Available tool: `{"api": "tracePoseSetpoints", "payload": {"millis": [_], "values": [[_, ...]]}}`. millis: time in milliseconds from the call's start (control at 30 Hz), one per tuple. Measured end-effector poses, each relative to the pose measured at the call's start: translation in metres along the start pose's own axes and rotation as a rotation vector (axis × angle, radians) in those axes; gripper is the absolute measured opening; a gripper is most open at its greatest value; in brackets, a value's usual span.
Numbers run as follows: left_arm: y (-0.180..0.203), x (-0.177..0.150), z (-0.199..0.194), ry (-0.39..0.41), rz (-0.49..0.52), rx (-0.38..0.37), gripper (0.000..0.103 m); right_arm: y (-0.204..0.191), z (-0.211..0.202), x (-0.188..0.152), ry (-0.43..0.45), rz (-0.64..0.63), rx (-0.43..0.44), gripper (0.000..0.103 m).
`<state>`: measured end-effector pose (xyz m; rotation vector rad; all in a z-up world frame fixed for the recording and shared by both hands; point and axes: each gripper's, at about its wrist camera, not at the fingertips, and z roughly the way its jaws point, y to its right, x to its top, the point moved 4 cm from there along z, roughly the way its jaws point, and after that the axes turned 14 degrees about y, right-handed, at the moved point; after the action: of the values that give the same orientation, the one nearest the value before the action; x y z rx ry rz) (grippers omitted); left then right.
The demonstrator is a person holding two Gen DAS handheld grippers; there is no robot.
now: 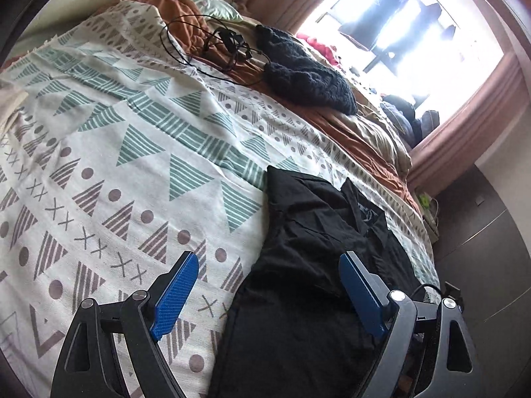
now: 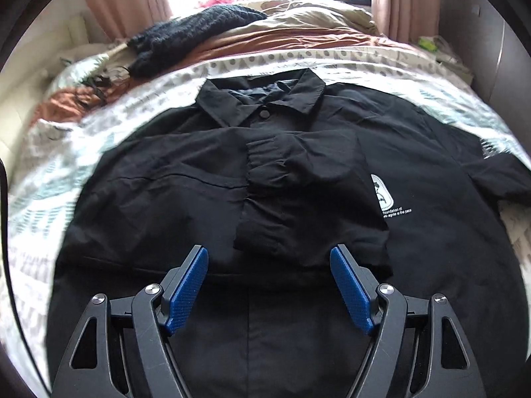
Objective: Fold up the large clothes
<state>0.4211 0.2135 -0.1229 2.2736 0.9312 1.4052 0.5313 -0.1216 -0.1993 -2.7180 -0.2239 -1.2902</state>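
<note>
Left tool (image 1: 268, 265) spread, nothing pinched, over patterned bedspread (image 1: 109, 172) at the black shirt (image 2: 166, 205) edge. Shirt flat on bed, collar (image 2: 262, 99) far side, one sleeve (image 2: 298, 192) folded across chest. Right tool (image 2: 268, 258) spread, empty, above shirt front.

What you can't read here

Your shirt (image 2: 298, 172) runs off the bottom of the right view, hem unseen; its white print (image 2: 385, 195) is half covered by the folded sleeve (image 2: 292, 199), the lettering too small to read. The bedspread (image 2: 43, 179) blurs at left. The window (image 1: 398, 23) is blown out.
</note>
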Motion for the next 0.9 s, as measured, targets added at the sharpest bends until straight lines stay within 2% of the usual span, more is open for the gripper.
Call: {"api": "tracePoseSetpoints", "payload": {"millis": [100, 133, 167, 233, 267, 433, 500, 633, 733, 900], "values": [[-0.01, 0.004, -0.001, 0.003, -0.023, 0.002, 0.087, -0.001, 0.008, -0.003, -0.015, -0.022, -0.063, 0.076], [-0.012, 0.005, -0.001, 0.003, -0.032, 0.003, 0.087, 0.0, 0.01, -0.003, -0.017, -0.02, -0.078, 0.071], [-0.013, 0.005, -0.001, 0.002, -0.037, 0.004, 0.087, 0.004, 0.01, -0.004, -0.016, -0.01, -0.091, 0.054], [-0.014, 0.005, 0.0, -0.001, -0.044, 0.006, 0.087, 0.009, 0.009, -0.004, -0.011, 0.029, -0.052, 0.031], [-0.014, 0.005, 0.0, -0.003, -0.043, 0.006, 0.087, 0.011, 0.007, -0.002, -0.009, 0.041, -0.034, 0.029], [-0.009, 0.002, 0.001, -0.007, -0.026, 0.009, 0.087, 0.034, -0.016, 0.016, 0.067, 0.117, -0.02, 0.028], [-0.006, 0.001, 0.001, -0.006, -0.011, 0.014, 0.087, 0.055, -0.026, 0.024, 0.093, 0.19, -0.007, 0.028], [0.006, -0.004, 0.001, 0.007, 0.037, 0.023, 0.087, 0.1, -0.041, 0.033, 0.131, 0.291, -0.051, 0.029], [0.021, -0.009, -0.001, 0.024, 0.086, 0.019, 0.087, 0.136, -0.044, 0.027, 0.112, 0.39, -0.068, 0.029], [0.037, -0.021, 0.004, 0.009, 0.13, -0.001, 0.087, 0.162, -0.035, 0.003, 0.049, 0.538, 0.0, 0.029]]}}
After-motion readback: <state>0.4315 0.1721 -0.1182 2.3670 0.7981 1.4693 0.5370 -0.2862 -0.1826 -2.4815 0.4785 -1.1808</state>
